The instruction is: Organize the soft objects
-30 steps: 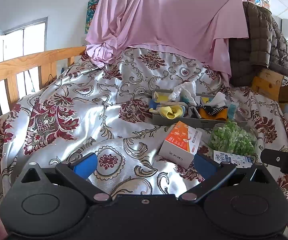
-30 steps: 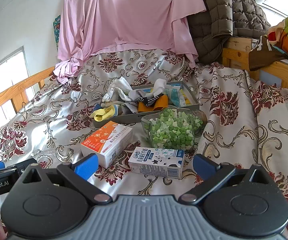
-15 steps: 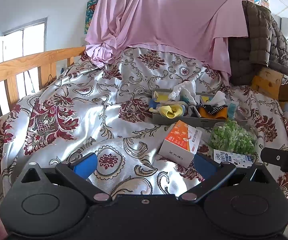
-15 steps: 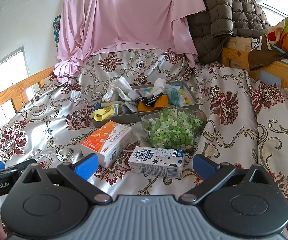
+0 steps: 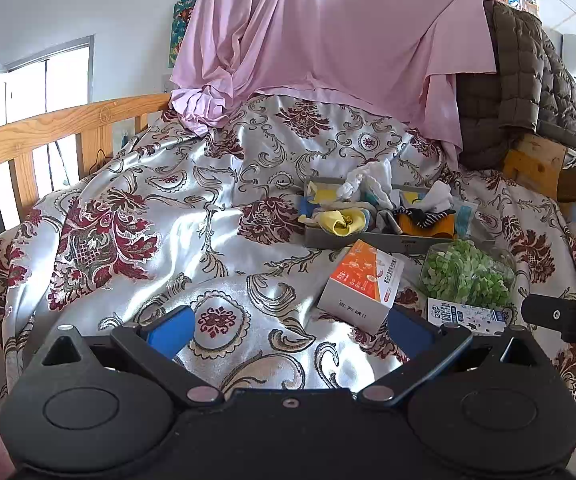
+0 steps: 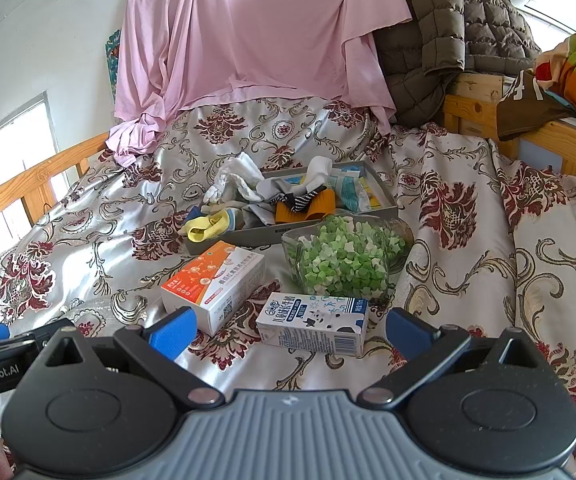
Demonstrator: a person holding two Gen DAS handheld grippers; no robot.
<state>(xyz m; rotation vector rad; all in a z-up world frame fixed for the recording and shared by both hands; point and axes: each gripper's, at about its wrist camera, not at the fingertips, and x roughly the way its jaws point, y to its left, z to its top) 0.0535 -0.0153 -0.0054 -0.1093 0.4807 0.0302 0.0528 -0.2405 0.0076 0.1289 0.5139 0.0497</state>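
Jaws of both the left gripper (image 5: 289, 330) and the right gripper (image 6: 291, 330) stand spread wide with nothing between them, low over the bed (image 6: 467, 248) on the near side of the grey tray (image 6: 383, 194). Socks (image 6: 299, 204) and small cloths lie heaped in that tray, unsorted; a yellow sock (image 6: 204, 228) droops over its left rim. That jumble fits sorting barely under way or partly through.

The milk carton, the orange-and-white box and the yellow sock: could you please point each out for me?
milk carton (image 6: 312, 324), right wrist view, on its printed top face.
orange-and-white box (image 6: 212, 274), right wrist view, on its top face.
yellow sock (image 6: 204, 229), right wrist view, on its rolled middle.
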